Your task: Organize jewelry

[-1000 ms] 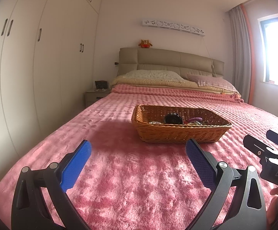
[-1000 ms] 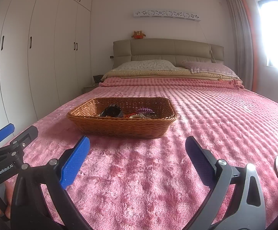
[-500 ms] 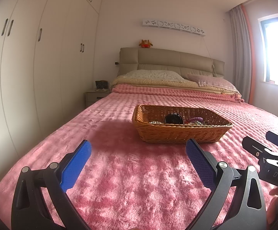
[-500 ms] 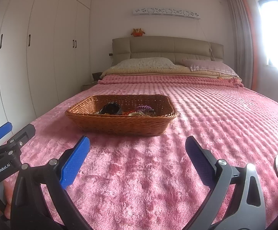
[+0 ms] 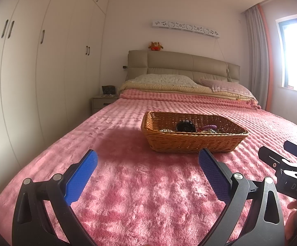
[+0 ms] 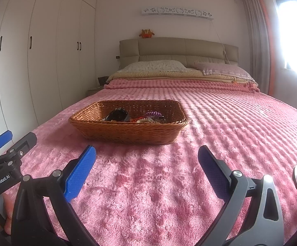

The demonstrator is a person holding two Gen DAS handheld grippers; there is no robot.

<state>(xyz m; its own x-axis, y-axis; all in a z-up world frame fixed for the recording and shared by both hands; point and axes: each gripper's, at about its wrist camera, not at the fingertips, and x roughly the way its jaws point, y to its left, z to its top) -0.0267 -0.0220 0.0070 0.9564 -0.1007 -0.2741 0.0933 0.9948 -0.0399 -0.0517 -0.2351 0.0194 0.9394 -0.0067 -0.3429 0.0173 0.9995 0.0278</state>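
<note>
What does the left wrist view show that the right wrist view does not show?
Only the left wrist view shows the whole front of the nightstand and the right gripper at its right edge. Only the right wrist view shows the left gripper at its left edge. Both show the wicker basket with jewelry on the pink blanket, and open fingers.

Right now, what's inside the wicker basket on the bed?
In the wicker basket: a dark round item, a purple coil hair tie, and tangled beaded jewelry. The near wall hides the basket floor, so anything lying lower cannot be seen.
</note>
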